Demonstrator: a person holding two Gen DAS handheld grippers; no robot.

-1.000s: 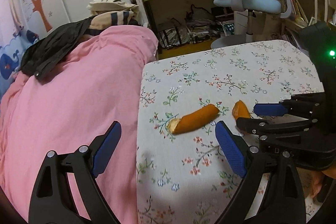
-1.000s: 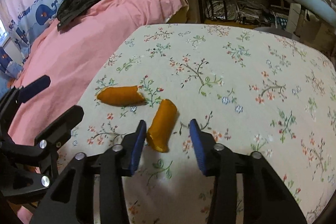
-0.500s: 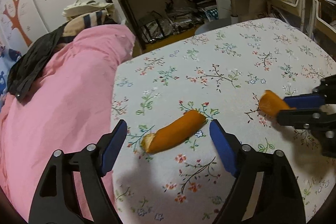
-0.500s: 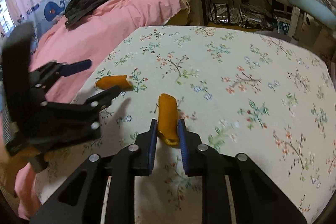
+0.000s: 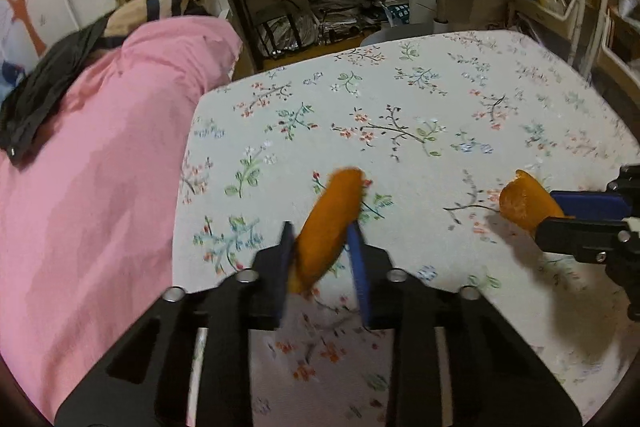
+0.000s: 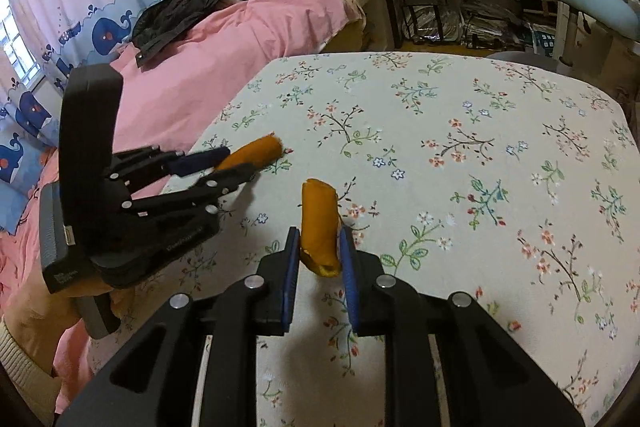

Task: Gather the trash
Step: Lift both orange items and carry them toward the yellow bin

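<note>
Peel pieces, two of them and both orange, are the trash to pick up, and each one sits inside a gripper; the longer peel (image 5: 326, 223) is between the blue pads of the left gripper (image 5: 322, 259), which is pinching its near end; it points straight out ahead of that gripper, leaning a little to the right, with the far end free; the shorter peel (image 6: 319, 227) is pinched the same way by the right gripper (image 6: 320, 259), sticking forward and a bit up from the tips; both grippers are pressed in on their peel, not spread; the flowery bench (image 5: 420, 115) is just under both peels, and I cannot tell if the peels are touching it or lifted off; the two grippers are side by side, near each other, the left one by the bench edge next to the pink bed (image 5: 100, 167); no trash bin shows, so I think the next move is up and away, holding tight to the near ends.
</note>
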